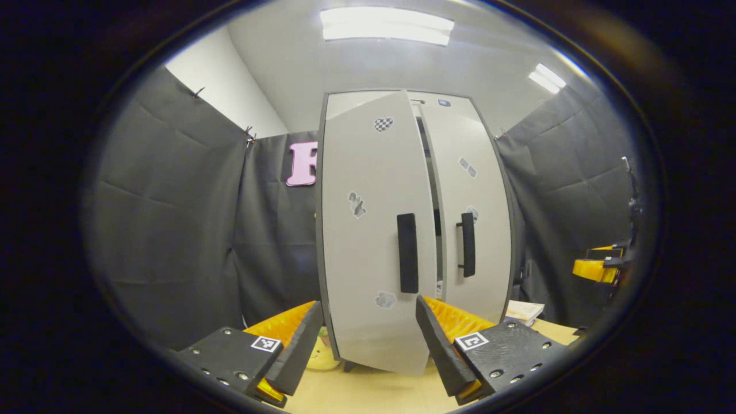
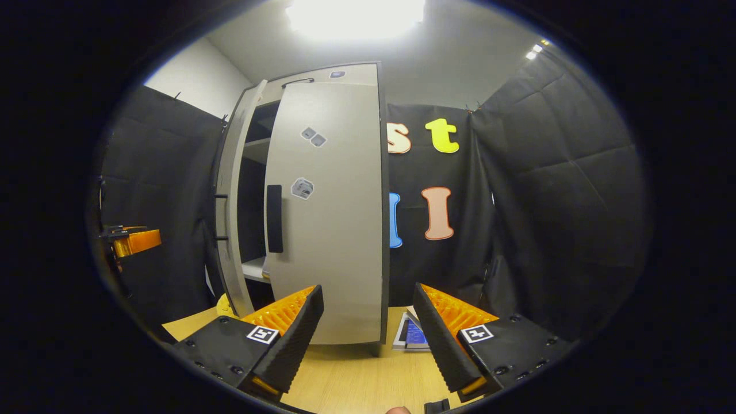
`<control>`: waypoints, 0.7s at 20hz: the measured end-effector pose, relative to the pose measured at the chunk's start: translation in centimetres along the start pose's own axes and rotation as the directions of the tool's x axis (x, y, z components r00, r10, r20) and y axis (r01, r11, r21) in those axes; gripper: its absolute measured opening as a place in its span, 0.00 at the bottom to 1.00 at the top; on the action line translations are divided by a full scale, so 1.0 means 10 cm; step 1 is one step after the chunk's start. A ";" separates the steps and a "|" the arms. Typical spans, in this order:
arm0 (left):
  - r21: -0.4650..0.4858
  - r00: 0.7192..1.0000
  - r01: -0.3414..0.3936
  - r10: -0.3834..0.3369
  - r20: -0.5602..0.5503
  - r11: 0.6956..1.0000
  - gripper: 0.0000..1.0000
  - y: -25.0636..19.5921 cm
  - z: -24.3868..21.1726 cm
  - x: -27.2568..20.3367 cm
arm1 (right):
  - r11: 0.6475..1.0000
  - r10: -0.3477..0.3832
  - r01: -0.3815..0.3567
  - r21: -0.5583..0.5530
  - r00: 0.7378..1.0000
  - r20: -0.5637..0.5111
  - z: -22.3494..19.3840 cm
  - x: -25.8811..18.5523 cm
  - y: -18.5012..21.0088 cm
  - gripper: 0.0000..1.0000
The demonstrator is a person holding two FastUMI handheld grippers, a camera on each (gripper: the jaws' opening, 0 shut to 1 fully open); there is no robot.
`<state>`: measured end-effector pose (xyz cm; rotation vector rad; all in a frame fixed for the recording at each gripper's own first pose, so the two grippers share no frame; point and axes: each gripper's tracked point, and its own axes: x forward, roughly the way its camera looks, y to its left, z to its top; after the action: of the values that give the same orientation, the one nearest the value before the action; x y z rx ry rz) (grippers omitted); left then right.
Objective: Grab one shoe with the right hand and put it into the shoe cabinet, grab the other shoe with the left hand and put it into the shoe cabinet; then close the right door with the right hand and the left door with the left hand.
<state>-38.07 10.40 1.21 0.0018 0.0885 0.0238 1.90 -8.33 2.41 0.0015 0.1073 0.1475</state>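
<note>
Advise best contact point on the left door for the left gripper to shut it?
Go for the left door by its vertical bar handle near the free edge, coming front-on with the open left gripper. The door stands slightly ajar; the handle is farthest from the hinge.

The shoe cabinet (image 1: 414, 230) stands upright on the wooden table — pale grey, with dark vertical handles. Its left door (image 1: 374, 230) is nearly shut — the right door (image 2: 328, 218) shut.

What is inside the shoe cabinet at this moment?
Through the gap beside the right door, the cabinet shows pale shelves and dark space. Shoes cannot be seen; the doors cover most of it.
</note>
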 end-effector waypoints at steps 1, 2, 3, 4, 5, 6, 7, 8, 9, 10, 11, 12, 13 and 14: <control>0.009 1.000 -0.001 0.001 0.004 1.000 0.94 0.00 0.02 -0.02 | 1.000 0.006 -0.006 -0.001 1.000 0.003 0.00 -0.03 0.06 0.99; 0.011 1.000 0.005 -0.005 0.007 1.000 0.94 0.00 0.02 -0.04 | 1.000 0.000 0.000 0.001 1.000 0.004 0.00 -0.08 0.09 0.99; 0.010 1.000 0.010 -0.010 0.008 1.000 0.94 0.00 0.02 -0.04 | 1.000 -0.002 0.002 0.008 1.000 0.006 0.00 -0.13 0.11 0.96; 0.012 1.000 0.010 -0.011 0.005 1.000 0.94 0.01 0.02 -0.05 | 1.000 -0.002 0.002 0.017 1.000 0.012 0.01 -0.18 0.16 0.96; 0.017 1.000 0.006 -0.006 -0.003 1.000 0.94 0.04 0.01 -0.07 | 1.000 -0.002 0.002 0.020 1.000 0.015 0.03 -0.21 0.22 0.99; 0.023 1.000 0.002 -0.002 -0.004 1.000 0.94 0.07 0.01 -0.09 | 1.000 0.001 -0.001 0.016 1.000 0.022 0.04 -0.25 0.27 0.99; 0.026 1.000 -0.004 0.004 -0.003 1.000 0.94 0.08 0.01 -0.10 | 1.000 -0.004 0.004 0.006 1.000 0.025 0.05 -0.28 0.29 0.99; 0.026 1.000 -0.007 0.007 -0.004 1.000 0.94 0.10 0.00 -0.11 | 1.000 -0.013 0.013 0.001 1.000 0.020 0.04 -0.30 0.30 0.99; 0.025 1.000 -0.011 0.011 -0.009 1.000 0.94 0.11 0.00 -0.11 | 1.000 -0.012 0.012 0.004 1.000 0.020 0.05 -0.32 0.32 0.99; 0.026 1.000 -0.016 0.017 -0.011 1.000 0.94 0.13 -0.01 -0.13 | 1.000 -0.009 0.009 0.009 1.000 0.024 0.07 -0.33 0.35 0.99; 0.026 1.000 -0.024 0.024 -0.011 0.999 0.94 0.15 0.00 -0.14 | 1.000 -0.012 0.012 0.009 1.000 0.028 0.07 -0.34 0.36 0.96; 0.023 0.999 -0.031 0.031 -0.013 0.999 0.94 0.16 -0.01 -0.15 | 1.000 -0.019 0.019 0.008 0.999 0.027 0.08 -0.35 0.36 0.96; 0.017 0.999 -0.034 0.034 -0.013 0.999 0.94 0.17 -0.01 -0.15 | 1.000 -0.020 0.019 0.008 0.999 0.027 0.07 -0.38 0.37 0.99; 0.012 0.999 -0.038 0.038 -0.013 0.999 0.94 0.16 -0.01 -0.15 | 1.000 -0.019 0.018 0.012 0.999 0.027 0.08 -0.39 0.39 0.99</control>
<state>-39.63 11.98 1.24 0.0148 0.1019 0.0609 -2.39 -5.01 3.64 0.0145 0.0806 0.1281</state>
